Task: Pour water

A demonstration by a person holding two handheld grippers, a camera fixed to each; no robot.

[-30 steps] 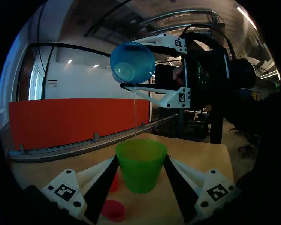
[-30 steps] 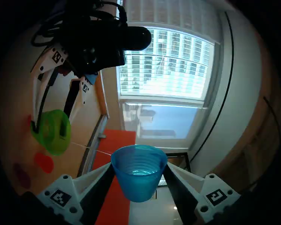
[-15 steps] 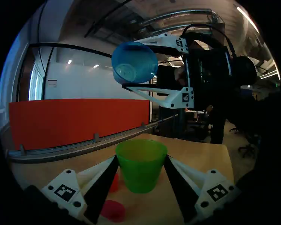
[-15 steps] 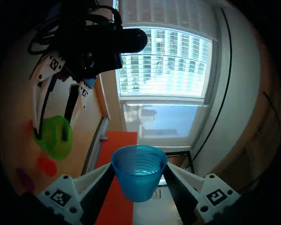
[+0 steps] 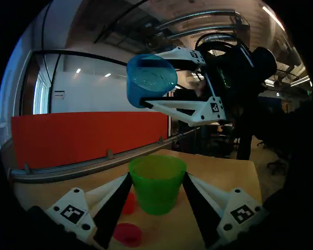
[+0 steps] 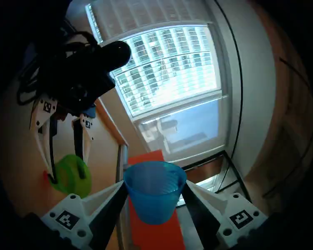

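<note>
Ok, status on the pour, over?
Left gripper shut on green cup, upright. Right gripper shut on blue cup, tilted above it, no stream visible. Red disc beside green cup.

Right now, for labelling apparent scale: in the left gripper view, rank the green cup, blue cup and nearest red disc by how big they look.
1. green cup, barely ahead, and nearer the camera, so unsure.
2. blue cup, held farther off.
3. red disc, clearly smallest.
</note>
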